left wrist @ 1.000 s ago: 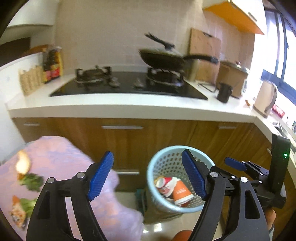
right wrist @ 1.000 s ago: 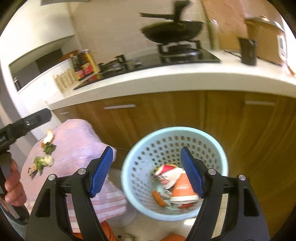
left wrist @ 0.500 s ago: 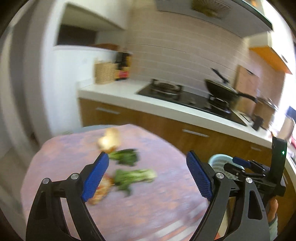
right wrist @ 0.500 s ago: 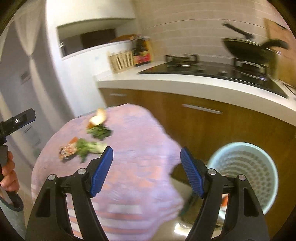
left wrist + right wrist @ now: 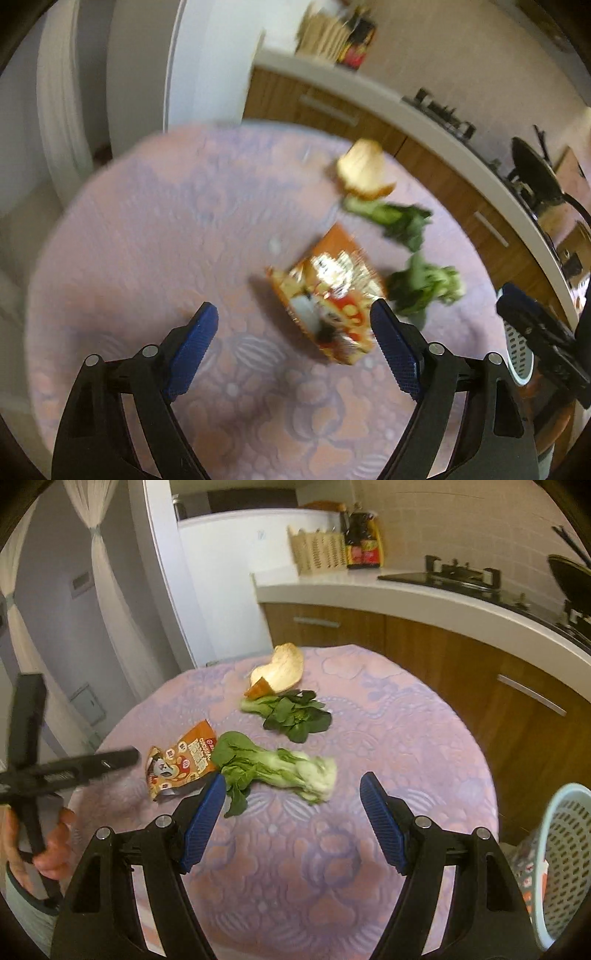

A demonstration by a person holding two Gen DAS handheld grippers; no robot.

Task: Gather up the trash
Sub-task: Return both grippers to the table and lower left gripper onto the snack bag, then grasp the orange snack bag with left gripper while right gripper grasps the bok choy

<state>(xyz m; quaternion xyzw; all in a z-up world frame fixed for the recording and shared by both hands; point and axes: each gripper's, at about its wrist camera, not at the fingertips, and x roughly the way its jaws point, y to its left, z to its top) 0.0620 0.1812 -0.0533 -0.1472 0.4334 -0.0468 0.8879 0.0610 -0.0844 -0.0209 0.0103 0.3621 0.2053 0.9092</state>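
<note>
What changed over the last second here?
Both grippers swung from over the bin to the table. The left gripper now faces the wrapper, its jaws closing slightly with nothing gripped; the right gripper faces a bok choy, open. Nothing was picked up; the scraps lie as before.

Crumpled orange snack wrapper, two bok choy, bread slice on tablecloth.
</note>
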